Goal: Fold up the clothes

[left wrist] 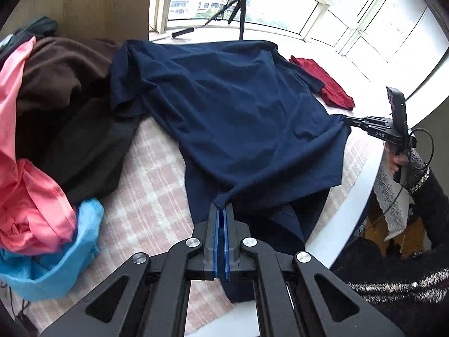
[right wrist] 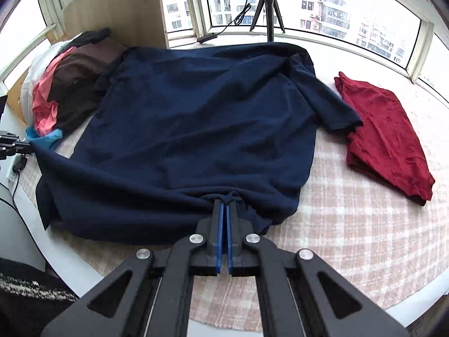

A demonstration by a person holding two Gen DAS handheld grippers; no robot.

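With both claws pinching the hem, I hold the navy shirt (right wrist: 196,129).
Left claw (left wrist: 223,206) and right claw (right wrist: 224,200) grip it over the tabletop (right wrist: 350,224).

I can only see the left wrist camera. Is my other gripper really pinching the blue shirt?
Observer: Yes, the right gripper has its blue pads shut on the hem of the navy shirt.
Child: What's the red thing? I see just a bit.
Observer: A dark red garment, folded, lying flat on the checked cloth.
Child: Anything hiding by the clothes pile?
Observer: Something white, maybe a bag, at its left edge.
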